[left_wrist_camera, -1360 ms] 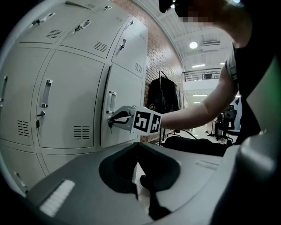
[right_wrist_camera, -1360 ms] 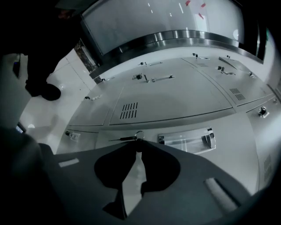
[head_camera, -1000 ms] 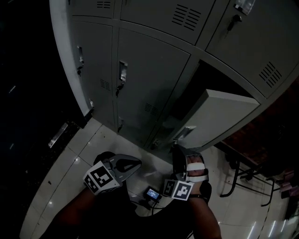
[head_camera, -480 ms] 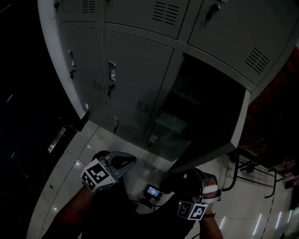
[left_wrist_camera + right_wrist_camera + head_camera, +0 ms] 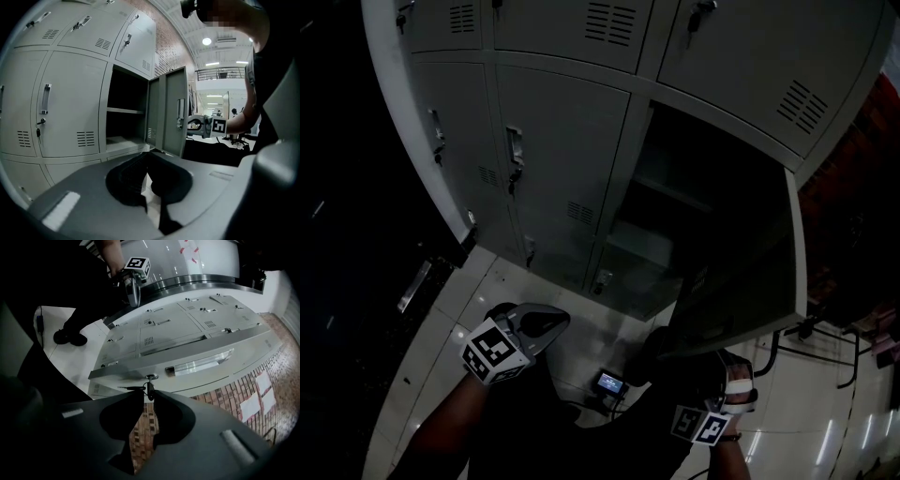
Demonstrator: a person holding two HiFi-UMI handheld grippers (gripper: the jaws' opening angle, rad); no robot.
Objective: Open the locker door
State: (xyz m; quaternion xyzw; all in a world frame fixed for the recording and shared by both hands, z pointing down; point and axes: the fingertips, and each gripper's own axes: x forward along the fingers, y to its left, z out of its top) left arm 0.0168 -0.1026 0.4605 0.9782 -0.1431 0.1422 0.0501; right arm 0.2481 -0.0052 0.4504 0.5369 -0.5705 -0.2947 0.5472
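The grey locker door [image 5: 750, 281] stands swung wide to the right, and the dark compartment [image 5: 694, 206] with its shelf is exposed. My right gripper [image 5: 727, 370] sits under the door's lower front edge. In the right gripper view the door's face [image 5: 187, 359] shows its handle [image 5: 201, 363] and a key [image 5: 150, 383] hanging in the lock. My right gripper [image 5: 146, 397] has its jaws opening, with the key between the fingertips and a thin gap on each side. My left gripper [image 5: 553, 323] hangs low in front of the lockers, shut and empty, apart from the door [image 5: 171, 112].
Closed locker doors [image 5: 553, 159] fill the bank left of and above the open one. A small device with a lit screen [image 5: 607, 382] lies on the tiled floor between my arms. Chair legs [image 5: 787, 347] stand right of the door. A dark bar [image 5: 417, 272] lies at the left.
The door has swung from partly open to wide open toward the right. My right gripper has gone right and down with it. The left gripper has hardly moved.
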